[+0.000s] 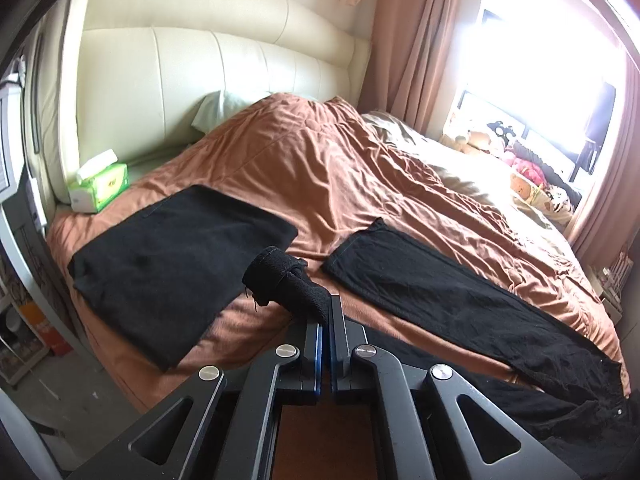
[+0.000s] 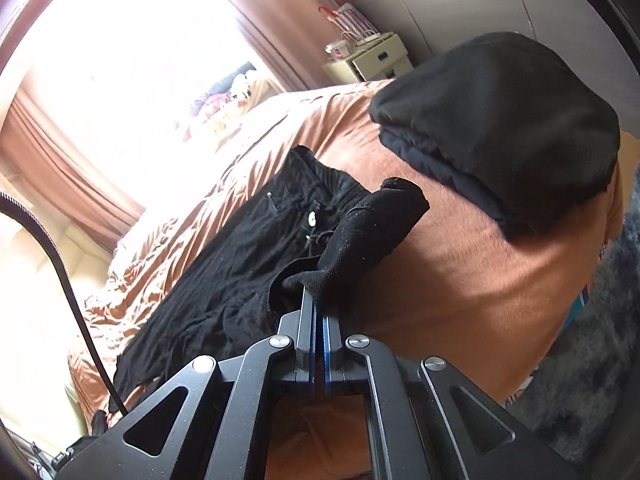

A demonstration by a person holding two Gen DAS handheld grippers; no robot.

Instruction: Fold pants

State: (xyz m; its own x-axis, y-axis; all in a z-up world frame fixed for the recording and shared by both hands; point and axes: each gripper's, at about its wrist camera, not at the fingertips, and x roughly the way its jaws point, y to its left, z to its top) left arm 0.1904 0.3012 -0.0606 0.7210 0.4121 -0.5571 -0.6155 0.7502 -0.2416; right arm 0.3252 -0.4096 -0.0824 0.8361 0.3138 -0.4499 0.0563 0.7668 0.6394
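Black pants lie on the brown bedspread, one leg stretched flat toward the far side. My left gripper is shut on a bunched black hem of the pants, lifted above the bed. In the right wrist view the pants lie with waist, button and zipper showing. My right gripper is shut on a black fold of the waistband, raised off the bed.
A folded black garment lies on the bed's left side; it shows as a stack in the right wrist view. A green tissue pack sits by the cream headboard. Stuffed toys line the window. A nightstand stands beyond the bed.
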